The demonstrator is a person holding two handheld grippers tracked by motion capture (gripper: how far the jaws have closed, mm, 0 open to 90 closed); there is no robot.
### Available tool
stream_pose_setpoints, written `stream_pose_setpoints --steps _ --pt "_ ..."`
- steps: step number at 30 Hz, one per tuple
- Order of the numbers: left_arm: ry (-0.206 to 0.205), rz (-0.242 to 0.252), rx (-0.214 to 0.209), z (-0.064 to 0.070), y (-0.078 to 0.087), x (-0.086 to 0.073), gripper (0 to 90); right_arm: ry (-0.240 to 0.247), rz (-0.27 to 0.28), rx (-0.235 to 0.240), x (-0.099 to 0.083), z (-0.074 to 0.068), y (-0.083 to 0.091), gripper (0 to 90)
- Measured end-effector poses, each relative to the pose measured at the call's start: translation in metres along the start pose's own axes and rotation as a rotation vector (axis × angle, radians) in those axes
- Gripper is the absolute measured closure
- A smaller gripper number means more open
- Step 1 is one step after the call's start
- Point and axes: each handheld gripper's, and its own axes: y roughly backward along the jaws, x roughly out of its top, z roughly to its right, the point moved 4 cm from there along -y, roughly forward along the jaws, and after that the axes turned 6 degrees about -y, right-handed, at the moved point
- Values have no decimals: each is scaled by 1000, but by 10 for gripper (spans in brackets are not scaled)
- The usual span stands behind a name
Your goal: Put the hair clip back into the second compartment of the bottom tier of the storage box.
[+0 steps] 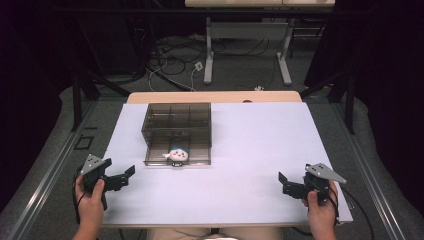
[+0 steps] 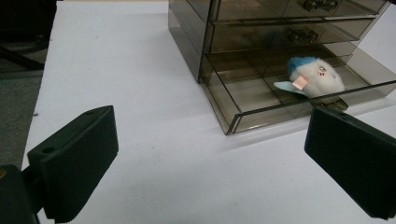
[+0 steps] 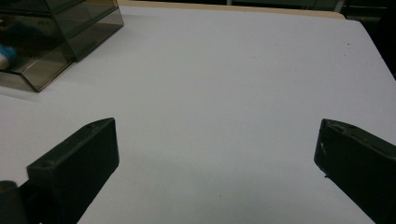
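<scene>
Lying crosswise in open bottom drawer [image 1: 150, 159], plush toy [image 1: 178, 154], both hand-held grippers wide open, empty

A lab-like recording space: dark curtains [image 1: 390, 75], loose floor cables [image 1: 175, 60], white-topped table [image 1: 250, 150] on metal framing.

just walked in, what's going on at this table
A person sits at a white table with a gripper in each hand. The left gripper and the right gripper rest near the front corners, jaws open and holding nothing. A smoky drawer box has its bottom drawer pulled out, with a small plush toy inside.
</scene>
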Motion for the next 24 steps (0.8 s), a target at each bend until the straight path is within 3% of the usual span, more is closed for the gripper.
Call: stream_pose_setpoints --steps 13,24 --pt "11 -9 -7 -2 -4 -4 35 -16 -5 4 -2 2 -3 0" --pt "-5 -8 -6 -2 -4 -3 37 -23 -8 -3 -2 5 -4 0"
